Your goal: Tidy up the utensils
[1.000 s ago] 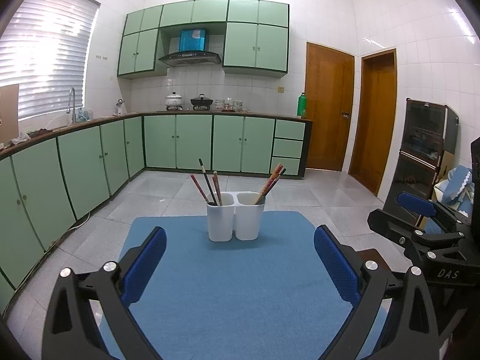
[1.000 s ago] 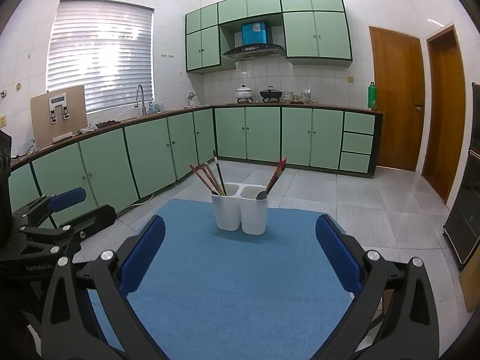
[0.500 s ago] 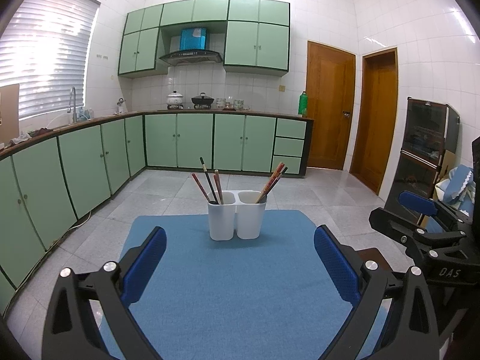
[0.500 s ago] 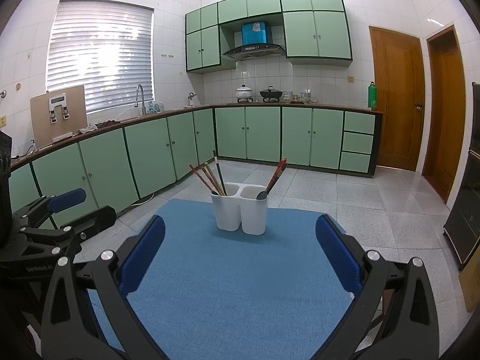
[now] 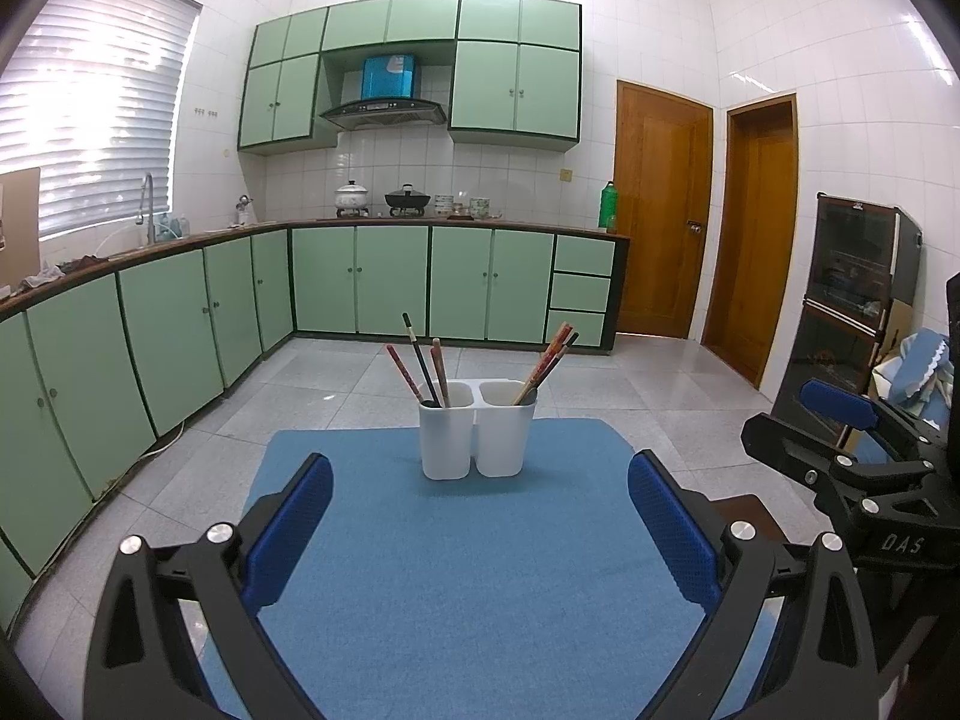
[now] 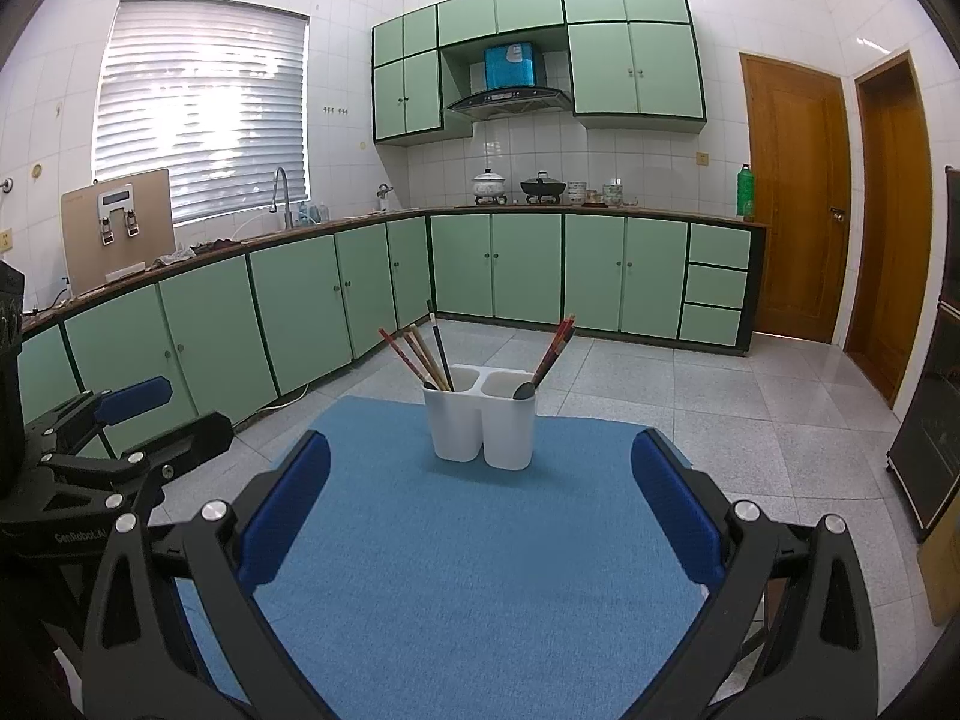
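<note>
A white two-cup utensil holder stands at the far middle of a blue mat; it also shows in the right wrist view. Several chopsticks lean in its left cup. More chopsticks lean in the right cup, with a dark spoon. My left gripper is open and empty above the near part of the mat. My right gripper is open and empty, level with it; it shows at the right of the left wrist view.
Green base cabinets run along the left and back walls. Two wooden doors stand at the back right. A dark cabinet stands to the right. The mat on the table ends just behind the holder.
The left wrist view has drifted slightly, so the holder sits a little higher and to the right in it. The right gripper has not visibly moved. Both stay open.
</note>
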A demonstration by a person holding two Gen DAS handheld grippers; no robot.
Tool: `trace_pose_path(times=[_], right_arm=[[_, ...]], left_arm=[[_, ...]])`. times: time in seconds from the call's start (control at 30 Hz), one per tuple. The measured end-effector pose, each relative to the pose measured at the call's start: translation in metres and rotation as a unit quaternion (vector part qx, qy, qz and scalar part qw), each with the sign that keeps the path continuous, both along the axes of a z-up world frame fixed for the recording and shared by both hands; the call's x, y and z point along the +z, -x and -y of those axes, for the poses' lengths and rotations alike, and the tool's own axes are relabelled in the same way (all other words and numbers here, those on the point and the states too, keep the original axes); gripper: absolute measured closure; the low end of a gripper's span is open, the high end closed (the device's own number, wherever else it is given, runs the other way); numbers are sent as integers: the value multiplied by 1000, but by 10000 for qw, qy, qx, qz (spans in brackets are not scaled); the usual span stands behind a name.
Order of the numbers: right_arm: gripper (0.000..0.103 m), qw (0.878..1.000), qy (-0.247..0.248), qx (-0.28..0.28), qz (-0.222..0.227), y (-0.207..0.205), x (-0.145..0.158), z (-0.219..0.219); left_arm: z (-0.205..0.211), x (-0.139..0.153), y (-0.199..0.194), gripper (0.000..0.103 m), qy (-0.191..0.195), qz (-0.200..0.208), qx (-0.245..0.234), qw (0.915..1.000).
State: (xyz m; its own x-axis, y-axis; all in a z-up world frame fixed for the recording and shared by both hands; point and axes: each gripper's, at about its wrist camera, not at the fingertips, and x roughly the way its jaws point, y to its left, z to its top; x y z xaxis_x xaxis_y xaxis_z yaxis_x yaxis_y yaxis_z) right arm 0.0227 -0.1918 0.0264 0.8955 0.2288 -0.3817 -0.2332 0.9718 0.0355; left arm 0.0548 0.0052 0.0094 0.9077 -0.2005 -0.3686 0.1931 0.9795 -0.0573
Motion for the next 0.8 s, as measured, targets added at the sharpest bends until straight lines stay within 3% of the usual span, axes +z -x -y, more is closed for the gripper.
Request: trace_pose_path(times=[0.8], right_arm=[[6, 10000, -6, 6, 10, 0, 0, -1]], left_arm=[[0, 1, -2, 6, -14, -4, 19, 10000]])
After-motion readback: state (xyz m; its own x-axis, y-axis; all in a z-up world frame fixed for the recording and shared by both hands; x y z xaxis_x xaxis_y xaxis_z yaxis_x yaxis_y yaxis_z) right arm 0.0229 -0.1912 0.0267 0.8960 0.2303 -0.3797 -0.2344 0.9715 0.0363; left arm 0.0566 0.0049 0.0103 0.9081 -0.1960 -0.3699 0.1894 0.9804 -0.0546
